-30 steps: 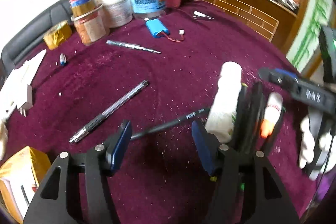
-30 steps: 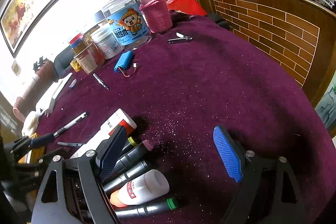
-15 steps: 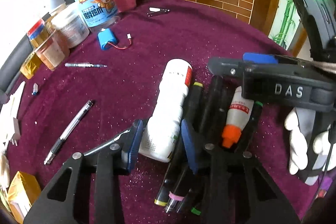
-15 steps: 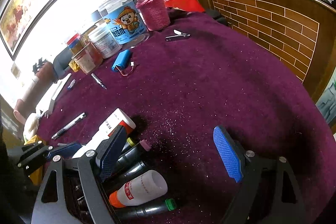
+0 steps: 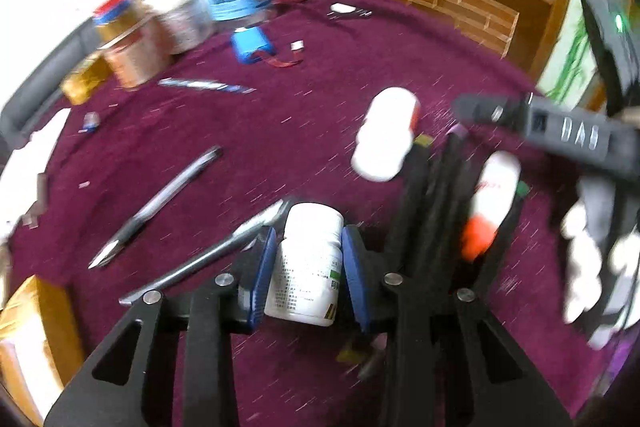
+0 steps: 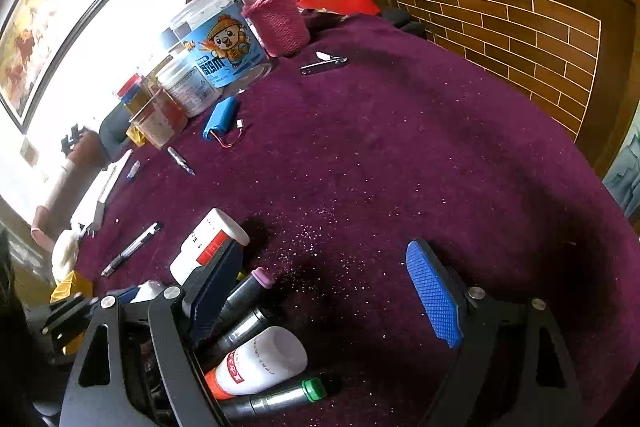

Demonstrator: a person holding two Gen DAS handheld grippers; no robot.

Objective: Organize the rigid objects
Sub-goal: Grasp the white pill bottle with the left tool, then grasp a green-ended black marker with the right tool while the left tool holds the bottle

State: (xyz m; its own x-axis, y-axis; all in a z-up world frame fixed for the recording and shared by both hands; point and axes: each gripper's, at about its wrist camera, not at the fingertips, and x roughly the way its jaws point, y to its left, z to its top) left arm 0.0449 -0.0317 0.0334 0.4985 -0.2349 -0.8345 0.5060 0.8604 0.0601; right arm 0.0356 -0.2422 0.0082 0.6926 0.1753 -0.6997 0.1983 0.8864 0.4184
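In the left wrist view my left gripper (image 5: 308,275) has a small white pill bottle (image 5: 308,267) with a printed label between its blue pads. The jaws are closing and both pads touch the bottle's sides. Just right of it lie several dark markers (image 5: 436,203) and a white glue bottle with an orange cap (image 5: 492,199). A taller white bottle with a red label (image 5: 386,135) lies beyond them. My right gripper (image 6: 324,291) stands open above the purple cloth, its left finger over the markers (image 6: 248,291) and the glue bottle (image 6: 260,363), nothing gripped.
A clear pen (image 5: 160,203) and a grey pen (image 5: 208,263) lie left of my left gripper. Farther back are a blue battery pack (image 6: 220,121), a nail clipper (image 6: 324,63), several jars (image 6: 224,55) and a pink-sleeved flask (image 6: 276,23). A brick-pattern wooden counter (image 6: 520,39) borders the table.
My left gripper went from wide open to closed around the white pill bottle while moving toward the marker pile. The right gripper stayed open and still.
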